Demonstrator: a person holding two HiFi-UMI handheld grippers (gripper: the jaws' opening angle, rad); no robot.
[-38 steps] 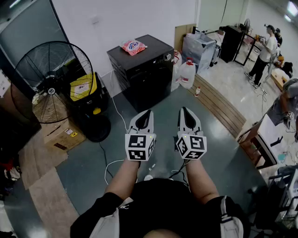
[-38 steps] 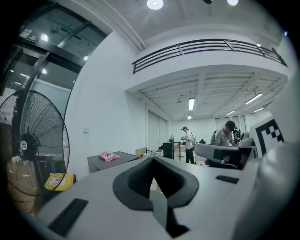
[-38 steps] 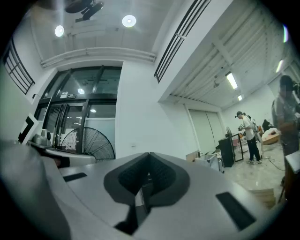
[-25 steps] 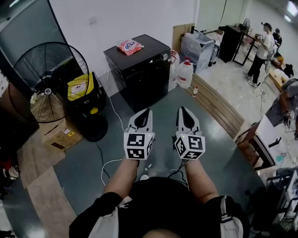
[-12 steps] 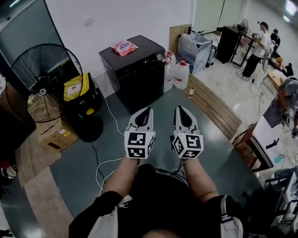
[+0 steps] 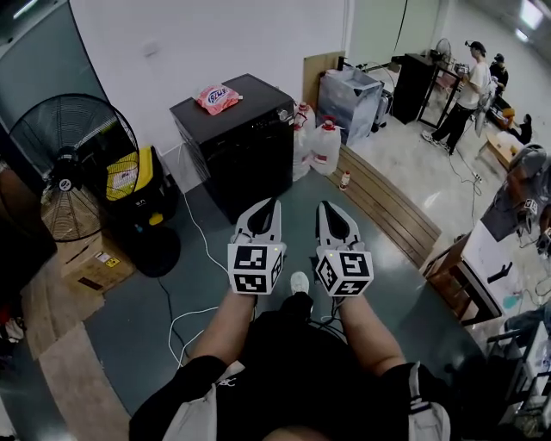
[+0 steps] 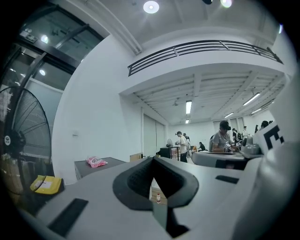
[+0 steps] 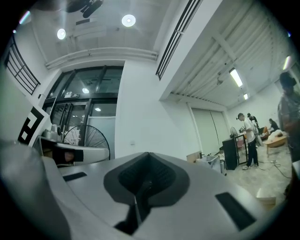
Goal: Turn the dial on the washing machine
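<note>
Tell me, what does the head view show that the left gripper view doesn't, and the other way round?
Only the head view: the person's forearms, white jugs and a cable on the floor. Only the left gripper view: ceiling lamps and a slatted rail up high. Both: the black washing machine with a pink bag on top, and the big fan.

Print on the pink bag (image 6: 218, 97) is too small to read.
</note>
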